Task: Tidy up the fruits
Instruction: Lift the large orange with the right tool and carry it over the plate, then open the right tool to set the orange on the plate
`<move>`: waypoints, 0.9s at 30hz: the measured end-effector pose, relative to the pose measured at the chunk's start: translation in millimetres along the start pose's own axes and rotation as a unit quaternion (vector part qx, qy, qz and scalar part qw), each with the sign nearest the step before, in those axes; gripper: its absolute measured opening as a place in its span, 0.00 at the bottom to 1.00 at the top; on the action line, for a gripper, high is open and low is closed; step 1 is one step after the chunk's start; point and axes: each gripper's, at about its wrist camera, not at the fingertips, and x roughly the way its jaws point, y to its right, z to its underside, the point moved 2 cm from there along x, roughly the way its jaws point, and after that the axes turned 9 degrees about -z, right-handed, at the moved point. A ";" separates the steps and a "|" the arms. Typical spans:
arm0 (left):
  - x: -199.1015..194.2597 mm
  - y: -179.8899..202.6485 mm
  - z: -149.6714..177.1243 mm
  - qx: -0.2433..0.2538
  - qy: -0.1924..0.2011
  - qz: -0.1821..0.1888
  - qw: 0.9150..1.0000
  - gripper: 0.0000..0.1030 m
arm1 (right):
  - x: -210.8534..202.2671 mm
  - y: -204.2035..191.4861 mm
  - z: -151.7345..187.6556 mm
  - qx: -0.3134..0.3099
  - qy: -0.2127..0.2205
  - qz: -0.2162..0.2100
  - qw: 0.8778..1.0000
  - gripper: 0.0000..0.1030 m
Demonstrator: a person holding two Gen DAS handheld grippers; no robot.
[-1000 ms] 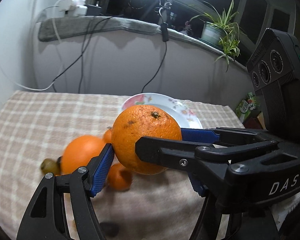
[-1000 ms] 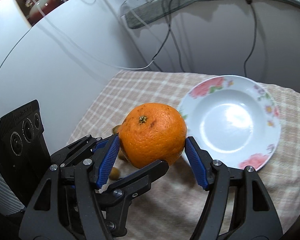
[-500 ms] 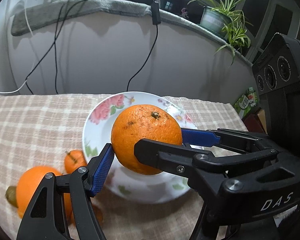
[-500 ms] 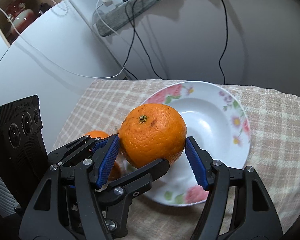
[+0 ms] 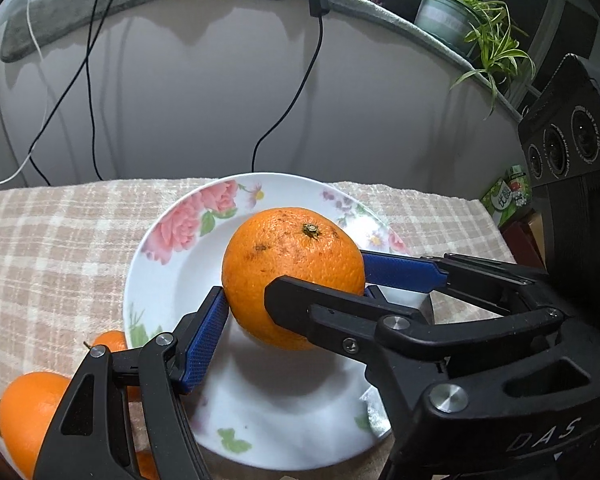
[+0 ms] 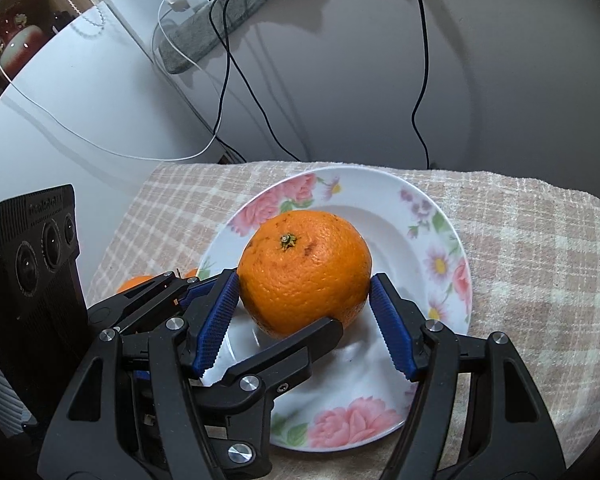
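A large orange (image 5: 292, 264) (image 6: 304, 276) with its stem up hangs just over a white plate with pink flowers (image 5: 172, 232) (image 6: 440, 216). Both grippers grip it at once. My left gripper (image 5: 296, 294) is shut on it; its left blue pad presses the orange's lower left, and its right pad is mostly hidden. The right gripper's fingers (image 5: 340, 312) cross in from the right. In the right wrist view my right gripper (image 6: 304, 284) is shut on the orange's two sides, and the left gripper's fingers (image 6: 284, 352) reach in from the left.
On the checked cloth (image 5: 52, 248) left of the plate lie another large orange (image 5: 24, 412) and a small mandarin (image 5: 112, 340). A pale wall with hanging cables (image 5: 316, 80) stands close behind the table. A potted plant (image 5: 452, 12) sits on the ledge above.
Both grippers have carried the orange to the right and down, from above the loose fruit to over the plate. The grip on it has not changed.
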 end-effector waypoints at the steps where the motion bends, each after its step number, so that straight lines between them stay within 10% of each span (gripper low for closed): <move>1: 0.8 0.2 -0.9 0.000 -0.001 -0.001 1.000 0.67 | -0.8 0.2 0.0 -0.001 0.000 0.000 1.000 0.68; 27: -24.0 -9.1 11.7 0.009 0.005 -0.021 1.000 0.68 | -28.1 -12.7 1.6 0.004 0.032 0.027 0.999 0.81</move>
